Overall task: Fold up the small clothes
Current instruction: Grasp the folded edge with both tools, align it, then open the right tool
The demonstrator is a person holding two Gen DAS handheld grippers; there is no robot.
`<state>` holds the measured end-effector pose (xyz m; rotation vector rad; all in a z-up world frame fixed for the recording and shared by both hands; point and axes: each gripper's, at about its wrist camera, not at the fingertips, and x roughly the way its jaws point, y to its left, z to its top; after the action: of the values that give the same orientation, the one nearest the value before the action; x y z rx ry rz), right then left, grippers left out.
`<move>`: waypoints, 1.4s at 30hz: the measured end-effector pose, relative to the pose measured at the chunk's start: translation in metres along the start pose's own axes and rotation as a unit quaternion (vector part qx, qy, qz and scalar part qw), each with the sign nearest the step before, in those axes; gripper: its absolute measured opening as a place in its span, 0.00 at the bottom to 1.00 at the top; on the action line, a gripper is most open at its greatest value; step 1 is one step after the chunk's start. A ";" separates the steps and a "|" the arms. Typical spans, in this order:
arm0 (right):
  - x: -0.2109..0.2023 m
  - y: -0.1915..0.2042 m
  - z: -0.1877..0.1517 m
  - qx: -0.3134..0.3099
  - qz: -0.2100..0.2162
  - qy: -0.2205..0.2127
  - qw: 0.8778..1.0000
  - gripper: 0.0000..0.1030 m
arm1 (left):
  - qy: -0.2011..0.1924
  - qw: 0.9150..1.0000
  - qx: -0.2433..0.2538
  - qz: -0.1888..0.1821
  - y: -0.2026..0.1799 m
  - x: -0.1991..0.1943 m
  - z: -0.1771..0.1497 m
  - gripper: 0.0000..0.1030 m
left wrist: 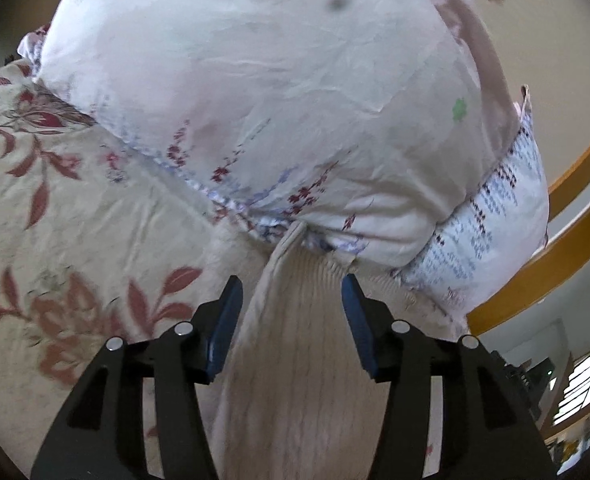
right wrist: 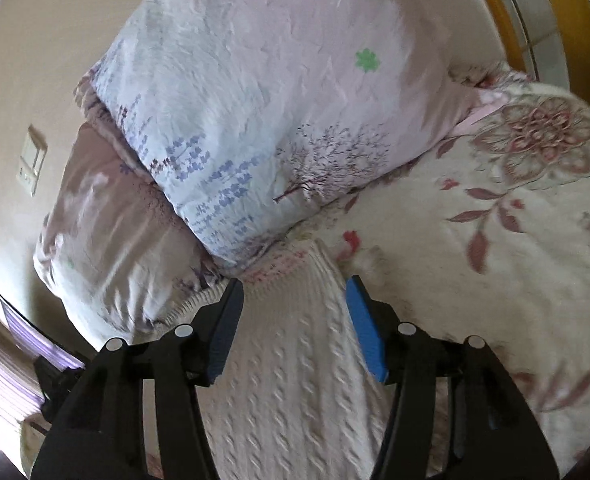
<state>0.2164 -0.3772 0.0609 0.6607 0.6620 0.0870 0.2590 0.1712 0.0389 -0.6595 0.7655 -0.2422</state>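
Observation:
A cream knit garment (left wrist: 295, 360) lies on the floral bedsheet (left wrist: 75, 220), its ribbed end running up to the foot of a pillow pile. My left gripper (left wrist: 293, 292) stands open over it, with the ribbed strip lying in the gap between the blue pads and no pad pressing on it. In the right wrist view the same garment (right wrist: 287, 360) shows a cable pattern and a folded edge at the right. My right gripper (right wrist: 295, 292) is open just above it, with the knit under and between its fingers. The garment's near part is hidden by the grippers.
Bulky pale floral pillows or a folded quilt (left wrist: 255, 80) (right wrist: 275, 100) rise right behind the garment. The floral sheet (right wrist: 495, 260) spreads out to the side. A wooden bed frame (left wrist: 555, 256) curves past the pillows, and a wall switch (right wrist: 31, 164) sits on the beige wall.

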 end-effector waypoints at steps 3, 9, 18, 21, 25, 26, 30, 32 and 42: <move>-0.008 -0.003 -0.009 -0.022 -0.010 0.013 1.000 0.54 | 0.007 1.000 0.022 0.014 0.002 -0.008 -0.009 0.49; -0.012 -0.003 -0.027 -0.067 -0.025 0.043 0.996 0.44 | 0.022 0.998 0.049 0.024 0.004 -0.015 -0.024 0.43; -0.002 -0.001 -0.048 -0.120 -0.060 0.080 0.988 0.33 | 0.047 0.996 0.069 0.036 0.002 -0.008 -0.037 0.30; 0.001 0.000 -0.052 -0.136 -0.074 0.086 0.984 0.29 | 0.052 0.995 0.070 0.040 0.003 -0.005 -0.040 0.27; -0.002 -0.006 -0.050 -0.118 -0.085 0.077 0.986 0.29 | 0.054 0.996 0.067 0.039 0.005 -0.006 -0.041 0.26; -0.001 -0.007 -0.050 -0.117 -0.085 0.077 0.986 0.29 | 0.055 0.995 0.067 0.039 0.006 -0.006 -0.042 0.26; 0.001 -0.002 -0.056 -0.141 -0.092 0.082 0.982 0.17 | 0.057 0.995 0.068 0.041 0.007 -0.006 -0.044 0.24; 0.000 0.001 -0.057 -0.149 -0.091 0.080 0.981 0.12 | 0.059 0.995 0.068 0.044 0.007 -0.006 -0.046 0.17; -0.028 0.009 -0.056 -0.130 -0.065 0.050 0.988 0.10 | 0.055 0.997 0.061 0.018 0.011 -0.025 -0.045 0.04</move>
<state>0.1616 -0.3472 0.0487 0.3632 0.7736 0.0848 0.2088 0.1697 0.0220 -0.5205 0.8594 -0.2919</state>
